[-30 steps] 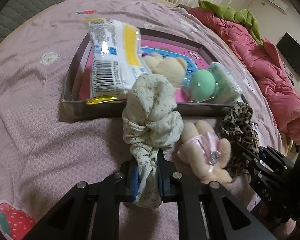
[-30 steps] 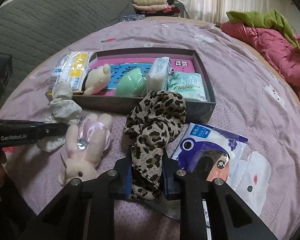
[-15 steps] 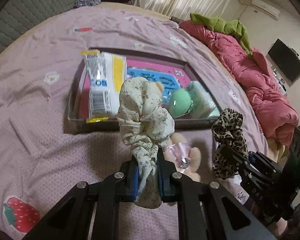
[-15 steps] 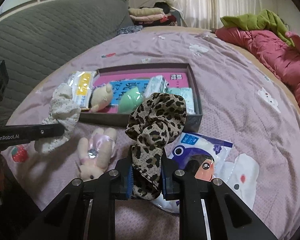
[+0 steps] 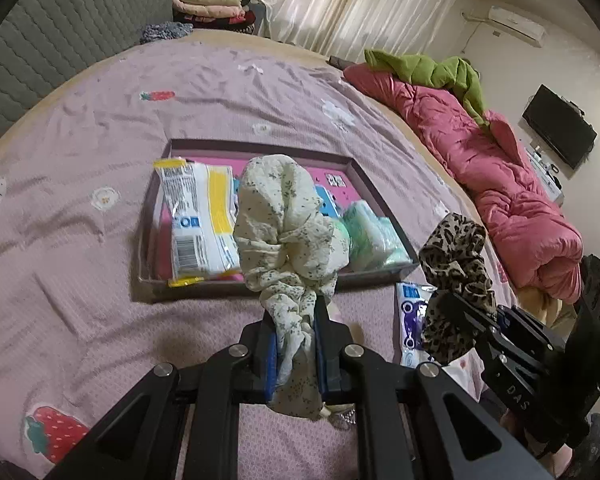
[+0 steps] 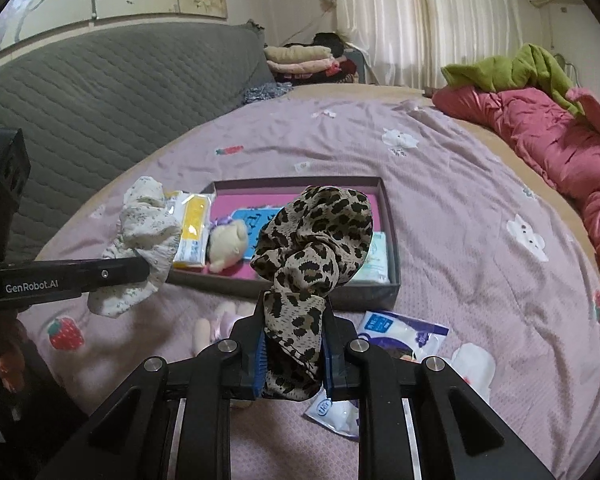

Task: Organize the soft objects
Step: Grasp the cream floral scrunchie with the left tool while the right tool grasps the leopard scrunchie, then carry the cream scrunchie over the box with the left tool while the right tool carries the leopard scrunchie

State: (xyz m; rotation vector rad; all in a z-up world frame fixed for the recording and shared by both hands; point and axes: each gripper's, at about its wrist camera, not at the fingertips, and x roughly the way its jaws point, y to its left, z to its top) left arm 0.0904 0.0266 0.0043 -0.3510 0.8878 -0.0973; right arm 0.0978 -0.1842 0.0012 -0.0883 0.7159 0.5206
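Note:
My left gripper (image 5: 294, 320) is shut on a cream floral scrunchie (image 5: 284, 232), held up in the air in front of the shallow box (image 5: 260, 148). My right gripper (image 6: 293, 320) is shut on a leopard-print scrunchie (image 6: 316, 240), also lifted above the bed. In the left wrist view the leopard-print scrunchie (image 5: 456, 264) hangs to the right; in the right wrist view the floral scrunchie (image 6: 144, 236) shows at the left. The box (image 6: 300, 182) holds a yellow-and-white tissue pack (image 5: 198, 216), a small plush bear (image 6: 228, 244), mint-green packs (image 5: 370, 232) and a blue card. A pink plush bunny (image 6: 216, 326) lies on the bed, mostly hidden.
The bed has a lilac sheet (image 6: 460, 208) with printed strawberries. A purple-and-white tissue pack (image 6: 396, 332) lies in front of the box. A red quilt (image 5: 500, 184) with a green blanket lies along the right. A grey padded headboard (image 6: 100, 88) and folded clothes stand at the back.
Both grippers have risen with their scrunchies, which left the bed and now hang in the air. The box and bunny look farther below.

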